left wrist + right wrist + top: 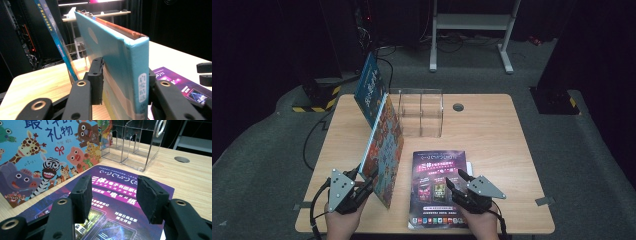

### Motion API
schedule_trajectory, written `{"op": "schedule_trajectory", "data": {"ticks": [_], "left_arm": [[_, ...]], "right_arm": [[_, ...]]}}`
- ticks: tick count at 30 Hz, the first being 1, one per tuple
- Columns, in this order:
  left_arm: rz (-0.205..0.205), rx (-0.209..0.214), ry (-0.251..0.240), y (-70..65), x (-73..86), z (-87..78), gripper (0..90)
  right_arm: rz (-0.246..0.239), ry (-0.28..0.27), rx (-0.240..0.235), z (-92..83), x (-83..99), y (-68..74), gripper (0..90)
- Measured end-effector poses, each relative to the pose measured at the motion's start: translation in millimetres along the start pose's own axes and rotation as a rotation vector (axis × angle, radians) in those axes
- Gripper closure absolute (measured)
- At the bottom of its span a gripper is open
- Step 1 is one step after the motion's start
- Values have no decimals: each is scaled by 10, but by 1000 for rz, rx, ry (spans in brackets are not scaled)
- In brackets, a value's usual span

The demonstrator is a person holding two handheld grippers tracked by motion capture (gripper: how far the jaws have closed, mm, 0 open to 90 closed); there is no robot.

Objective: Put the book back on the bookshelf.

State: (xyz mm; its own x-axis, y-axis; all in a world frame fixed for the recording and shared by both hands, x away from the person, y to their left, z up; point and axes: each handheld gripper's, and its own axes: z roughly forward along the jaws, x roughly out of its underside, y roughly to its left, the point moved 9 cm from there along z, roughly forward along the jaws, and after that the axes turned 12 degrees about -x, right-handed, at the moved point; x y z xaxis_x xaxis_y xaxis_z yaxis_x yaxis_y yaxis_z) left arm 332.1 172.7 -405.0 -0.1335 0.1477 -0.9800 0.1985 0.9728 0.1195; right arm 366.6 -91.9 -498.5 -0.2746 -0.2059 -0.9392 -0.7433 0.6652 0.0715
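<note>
Left tongs [122, 82] pinch the upright picture book [120, 72] at its near spine. Right tongs [112, 195] stand spread above the purple magazine [120, 202] lying flat on the tabletop [492, 130].

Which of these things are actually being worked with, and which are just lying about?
In use:
- left claw, clamped on the upright picture book
- clear acrylic rack
- tilted blue book

Lying about:
- purple magazine under the open right claw
- table

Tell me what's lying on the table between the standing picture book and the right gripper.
In the high view, a purple magazine lies flat between the picture book and the right gripper, whose open jaws hover over it in the right gripper view.
</note>
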Motion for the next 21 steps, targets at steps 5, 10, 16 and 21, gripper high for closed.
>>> {"op": "schedule_trajectory", "data": {"ticks": [5,10,16,21], "left_arm": [[-10,-2,-1,40,-10,-6,685],[-15,2,1,84,-13,-8,696],[-28,3,2,153,-16,-9,722],[-45,4,-2,209,-12,-8,759]], "right_arm": [[-1,0,-1,-1,-1,-1,470],[2,4,0,1,5,-3,472],[1,4,0,3,3,-1,472],[2,2,-2,-2,1,-11,472]]}}
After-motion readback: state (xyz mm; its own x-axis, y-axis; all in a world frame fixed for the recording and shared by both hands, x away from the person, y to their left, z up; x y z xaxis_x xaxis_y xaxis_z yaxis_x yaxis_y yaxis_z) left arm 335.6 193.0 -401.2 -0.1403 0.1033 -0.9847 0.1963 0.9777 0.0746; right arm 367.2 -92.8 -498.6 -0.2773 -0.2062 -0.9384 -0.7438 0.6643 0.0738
